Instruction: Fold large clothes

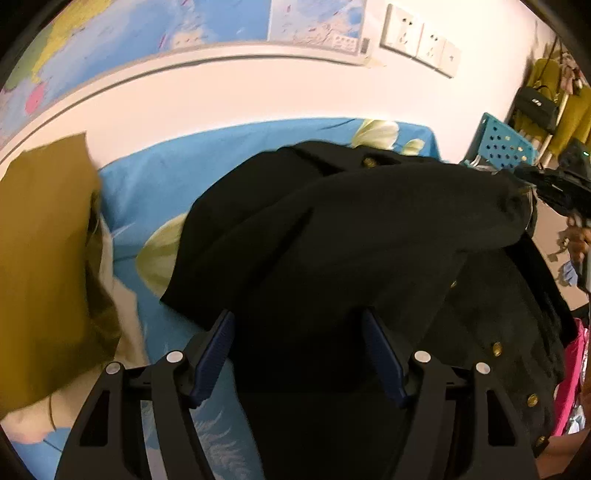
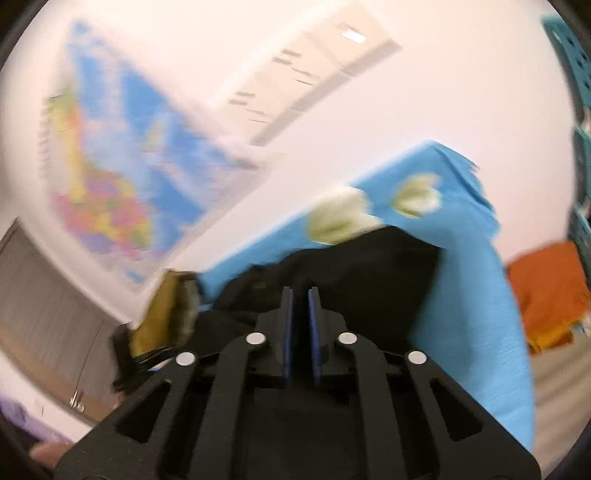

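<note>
Left gripper (image 1: 297,354): jaws set wide apart, blue pads (image 1: 213,356) exposed, nothing clamped between them; black cloth fills the gap behind the pads, but contact cannot be confirmed. The task item, a black coat (image 1: 369,236) with gold buttons (image 1: 496,348), lies heaped and partly folded over itself on a blue floral sheet (image 1: 147,192) covering the work surface; whether this is a desk or a bed cannot be determined. The coat occupies the centre and right of the left wrist view, directly ahead of the left gripper, with its buttoned edge running down the near right. An olive-yellow garment (image 1: 44,266) lies to the left of the coat, apart from it, over a pale cloth. On the far wall hang a world map (image 1: 129,29) and a row of white wall sockets (image 1: 421,38). At far right stand a turquoise perforated crate (image 1: 504,142) and a rack of yellow clothing with a black handbag (image 1: 537,105). Right gripper (image 2: 299,295): jaws drawn nearly together, a narrow slit showing between the blue pads; the view is motion-blurred and whether any fabric is pinched cannot be told. In that view the black coat (image 2: 369,266) lies just beyond the fingertips on the blue sheet (image 2: 465,295), which hangs down over the right edge. An orange cloth (image 2: 546,291) sits further right.
</note>
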Demonstrator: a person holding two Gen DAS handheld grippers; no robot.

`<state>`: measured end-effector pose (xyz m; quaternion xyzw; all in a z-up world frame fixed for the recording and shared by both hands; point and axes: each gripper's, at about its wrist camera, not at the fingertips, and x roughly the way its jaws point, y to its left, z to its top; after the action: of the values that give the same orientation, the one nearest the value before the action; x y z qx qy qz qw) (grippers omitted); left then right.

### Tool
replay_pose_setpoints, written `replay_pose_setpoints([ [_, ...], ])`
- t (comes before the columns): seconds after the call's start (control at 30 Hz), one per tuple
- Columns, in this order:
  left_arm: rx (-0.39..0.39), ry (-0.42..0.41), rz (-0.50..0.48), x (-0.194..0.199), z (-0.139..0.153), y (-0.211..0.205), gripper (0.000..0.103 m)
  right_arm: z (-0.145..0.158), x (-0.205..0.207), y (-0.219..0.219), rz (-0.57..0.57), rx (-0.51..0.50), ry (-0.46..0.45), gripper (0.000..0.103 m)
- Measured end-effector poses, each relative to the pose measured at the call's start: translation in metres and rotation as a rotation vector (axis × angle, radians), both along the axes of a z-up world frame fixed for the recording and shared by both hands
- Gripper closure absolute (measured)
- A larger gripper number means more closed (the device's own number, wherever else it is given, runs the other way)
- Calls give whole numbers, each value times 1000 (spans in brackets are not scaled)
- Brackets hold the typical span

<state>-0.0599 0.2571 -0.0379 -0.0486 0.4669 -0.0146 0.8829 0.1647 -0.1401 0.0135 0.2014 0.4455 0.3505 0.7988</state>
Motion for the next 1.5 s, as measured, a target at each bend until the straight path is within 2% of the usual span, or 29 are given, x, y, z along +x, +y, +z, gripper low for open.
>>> replay_pose_setpoints([
  [0.03, 7, 12, 1, -1, -2, 0, 34, -7, 2, 2, -2, -28, 16, 60],
  [0.07, 12, 23, 0, -3, -4, 0, 34, -14, 2, 3, -8, -44, 24, 39],
  [0.13, 18, 24, -4, -9, -4, 0, 34, -18, -5, 1, 6, -6, 10, 35],
  [0.17, 20, 13, -10, -12, -1, 0, 34, -16, -14, 1, 37, 10, -25, 29],
  [0.2, 23, -2, -17, -15, 3, -1, 34, -14, -21, 0, 51, 9, -51, 17],
  [0.23, 29, -24, -26, -19, 9, -3, 34, -11, -29, 3, 77, 0, -78, 15],
  [0.27, 33, -41, -34, -20, 14, -5, 34, -9, -35, 7, 106, -22, -102, 14],
  [0.37, 57, -95, -84, -19, 27, -18, 31, -15, -51, 28, 157, -222, -164, 15],
  [0.43, 64, -105, -104, -14, 29, -25, 31, -26, -46, 36, 173, -267, -134, 32],
  [0.47, 57, -102, -107, -10, 28, -28, 31, -31, -43, 38, 163, -292, -121, 56],
  [0.5, 55, -99, -107, -6, 27, -30, 31, -30, -42, 40, 156, -323, -143, 74],
  [0.53, 55, -93, -105, -2, 24, -32, 32, -28, -44, 39, 157, -325, -171, 81],
  [0.57, 55, -90, -108, 0, 22, -33, 32, -20, -46, 38, 155, -315, -201, 98],
  [0.67, 45, -84, -131, 0, 20, -40, 32, 14, -38, 23, 82, -226, -286, 99],
  [0.73, 50, -63, -134, 4, 14, -41, 32, 19, -22, 22, 58, -188, -279, 99],
  [0.77, 45, -44, -125, 7, 10, -40, 32, 15, -13, 24, 52, -188, -262, 98],
  [0.83, 30, -29, -118, 10, 4, -38, 32, -1, 1, 35, 51, -256, -221, 96],
  [0.87, 30, -28, -115, 10, 2, -38, 31, -18, 10, 41, 41, -311, -173, 93],
  [0.93, 24, -23, -110, 9, 1, -37, 29, -40, 17, 47, 52, -348, -101, 88],
  [1.0, 23, -30, -107, 7, 3, -36, 28, -43, 14, 44, 21, -370, -111, 65],
  [1.03, 20, -34, -104, 5, 6, -35, 28, -38, 11, 39, 1, -352, -126, 57],
  [1.07, 17, -38, -99, 3, 8, -33, 28, -32, 7, 34, -17, -328, -145, 44],
  [1.17, -4, -66, -105, 1, 17, -31, 28, -5, -16, 25, -37, -299, -256, 44],
  [1.23, -12, -74, -119, 1, 19, -32, 28, 12, -35, 30, 19, -254, -324, 44],
  [1.3, 1, -59, -112, 5, 14, -34, 28, 15, -46, 47, 104, -269, -351, 44],
  [1.4, -11, -23, -92, 13, 1, -35, 28, -8, -42, 73, 189, -328, -300, 47],
  [1.5, -8, -38, -74, 9, 2, -35, 24, -35, -26, 79, 186, -386, -207, 48],
])
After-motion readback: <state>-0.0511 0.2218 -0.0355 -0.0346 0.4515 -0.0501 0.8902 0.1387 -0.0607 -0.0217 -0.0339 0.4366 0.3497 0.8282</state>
